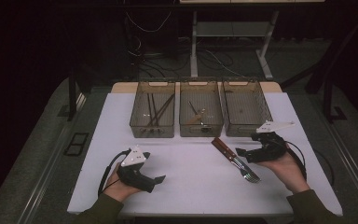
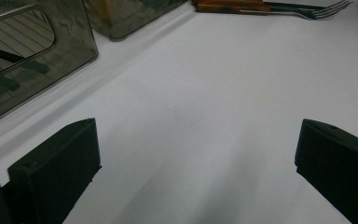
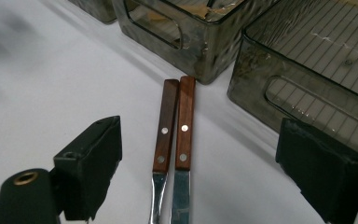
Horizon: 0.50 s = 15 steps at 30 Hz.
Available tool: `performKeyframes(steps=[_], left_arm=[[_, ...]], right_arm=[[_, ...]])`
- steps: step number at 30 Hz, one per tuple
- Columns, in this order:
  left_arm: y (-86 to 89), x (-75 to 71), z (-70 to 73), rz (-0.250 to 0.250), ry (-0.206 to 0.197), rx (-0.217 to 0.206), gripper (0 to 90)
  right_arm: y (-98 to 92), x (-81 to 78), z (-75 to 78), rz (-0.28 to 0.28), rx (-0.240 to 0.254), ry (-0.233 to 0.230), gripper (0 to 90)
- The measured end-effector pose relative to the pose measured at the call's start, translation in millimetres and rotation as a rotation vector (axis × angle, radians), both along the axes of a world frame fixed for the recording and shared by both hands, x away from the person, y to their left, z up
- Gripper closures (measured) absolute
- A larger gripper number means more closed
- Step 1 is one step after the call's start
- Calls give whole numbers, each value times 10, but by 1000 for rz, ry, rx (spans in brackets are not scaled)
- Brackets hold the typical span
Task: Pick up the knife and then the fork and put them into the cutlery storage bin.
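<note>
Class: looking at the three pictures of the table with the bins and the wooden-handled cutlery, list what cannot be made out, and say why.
- Second utensil: right gripper view's bottom edge cuts its blade; knife or not is unclear.
- Left bin contents: high view, dark thin sticks, too small to name.
- Middle bin contents: small, dim behind tinted walls.
- Right bin: one tiny speck, unidentifiable.

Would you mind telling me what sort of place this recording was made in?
Probably a lab or workshop test bench: a white-topped table with three clear bins for sorting cutlery, loose cables on the floor and desk frames behind.
</note>
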<state>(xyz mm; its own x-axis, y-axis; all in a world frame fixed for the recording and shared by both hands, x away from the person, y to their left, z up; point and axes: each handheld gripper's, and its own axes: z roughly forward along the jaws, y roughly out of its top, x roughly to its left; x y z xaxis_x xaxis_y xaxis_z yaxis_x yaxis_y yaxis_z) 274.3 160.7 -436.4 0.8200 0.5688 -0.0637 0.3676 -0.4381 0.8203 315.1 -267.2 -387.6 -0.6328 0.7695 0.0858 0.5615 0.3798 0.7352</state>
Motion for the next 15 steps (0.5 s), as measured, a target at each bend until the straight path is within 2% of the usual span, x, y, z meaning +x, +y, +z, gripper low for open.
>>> performKeyframes(steps=[3, 5, 10, 15], left_arm=[[-8, 5, -8, -8, 4, 6, 0], [-10, 6, -10, -9, 5, 5, 0], [-17, 8, -11, -15, 7, -1, 0], [-20, 9, -13, -16, 9, 0, 0]], right_arm=[[38, 64, -8, 3, -21, 2, 154], [74, 98, -12, 7, -34, 22, 194], [144, 173, -8, 11, -68, 33, 255], [222, 239, -25, 14, -122, 57, 331]])
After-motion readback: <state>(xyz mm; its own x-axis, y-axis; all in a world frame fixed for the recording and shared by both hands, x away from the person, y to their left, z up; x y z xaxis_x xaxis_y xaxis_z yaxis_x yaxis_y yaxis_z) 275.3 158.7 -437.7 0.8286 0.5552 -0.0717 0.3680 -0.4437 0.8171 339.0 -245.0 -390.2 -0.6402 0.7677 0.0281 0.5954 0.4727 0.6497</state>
